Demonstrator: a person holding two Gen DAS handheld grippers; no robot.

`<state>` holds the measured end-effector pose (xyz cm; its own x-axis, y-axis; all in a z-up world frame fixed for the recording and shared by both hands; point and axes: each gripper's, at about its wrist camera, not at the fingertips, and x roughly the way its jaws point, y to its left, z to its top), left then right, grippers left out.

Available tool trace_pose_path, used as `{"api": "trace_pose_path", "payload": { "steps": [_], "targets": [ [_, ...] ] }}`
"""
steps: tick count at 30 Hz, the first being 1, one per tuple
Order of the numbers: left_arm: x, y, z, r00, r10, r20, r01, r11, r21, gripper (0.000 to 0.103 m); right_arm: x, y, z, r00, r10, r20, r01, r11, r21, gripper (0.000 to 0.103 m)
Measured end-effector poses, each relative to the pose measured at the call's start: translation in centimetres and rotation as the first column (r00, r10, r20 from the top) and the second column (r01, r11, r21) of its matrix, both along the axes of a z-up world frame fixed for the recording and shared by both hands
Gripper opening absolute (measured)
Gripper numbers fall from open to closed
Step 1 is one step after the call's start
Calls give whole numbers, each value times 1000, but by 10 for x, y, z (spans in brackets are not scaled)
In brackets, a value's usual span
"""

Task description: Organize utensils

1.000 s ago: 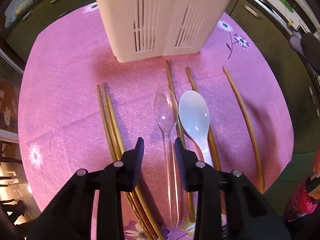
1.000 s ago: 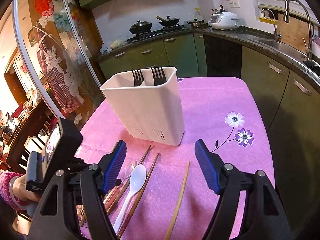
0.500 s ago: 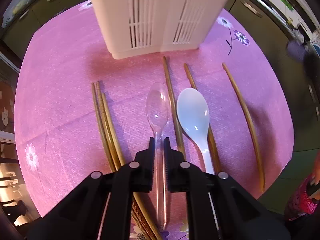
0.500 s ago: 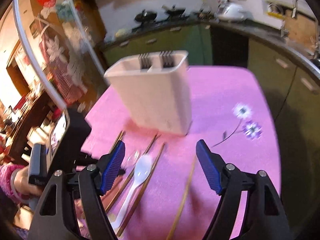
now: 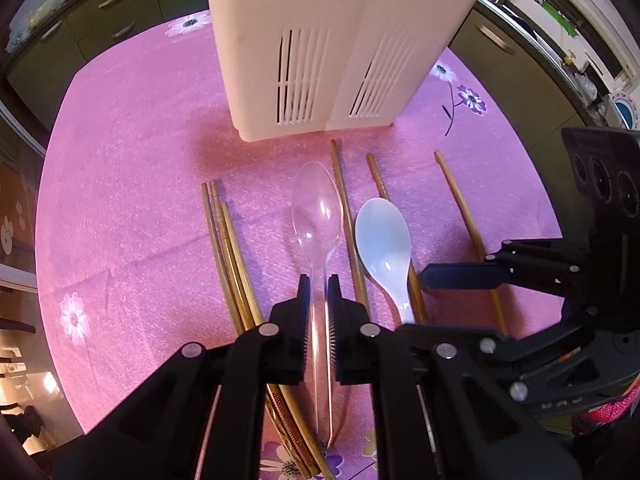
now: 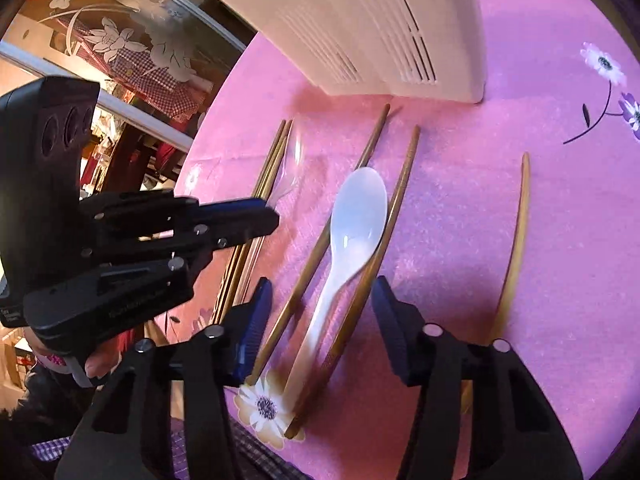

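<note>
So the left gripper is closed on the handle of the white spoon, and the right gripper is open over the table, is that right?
Not quite. The left gripper is closed on the handle of the clear spoon, not the white spoon, which lies untouched beside it; the left wrist view shows this. The right gripper is indeed open over the table.

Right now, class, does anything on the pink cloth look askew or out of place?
Yes: the white spoon lies on top of two chopsticks rather than flat on the cloth. Nothing looks spilled or broken.
</note>
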<state>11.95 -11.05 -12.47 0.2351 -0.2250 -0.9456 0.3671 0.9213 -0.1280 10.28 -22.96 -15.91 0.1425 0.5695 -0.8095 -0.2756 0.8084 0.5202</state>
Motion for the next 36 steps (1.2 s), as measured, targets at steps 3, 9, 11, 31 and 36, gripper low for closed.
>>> {"api": "trace_pose_path", "payload": {
  "steps": [3,9,11,31,36],
  "targets": [
    [1,-2,0,1000,-3,7,3,1000,-1,9,8,1,8,996,-29,87,35,996,-76,46],
    [0,-2,4,1000,-5,19,5,1000,1,9,29,16,8,993,-4,120,21,990,-143,38],
    [-1,-2,5,1000,-6,21,6,1000,0,9,29,23,6,993,11,121,8,988,-157,37],
    [-1,3,7,1000,2,24,-2,1000,-9,9,30,31,1,995,20,94,-3,984,-178,44],
    [1,7,11,999,13,32,-13,1000,-10,9,27,38,2,992,28,119,-1,975,-221,52]
  ]
}}
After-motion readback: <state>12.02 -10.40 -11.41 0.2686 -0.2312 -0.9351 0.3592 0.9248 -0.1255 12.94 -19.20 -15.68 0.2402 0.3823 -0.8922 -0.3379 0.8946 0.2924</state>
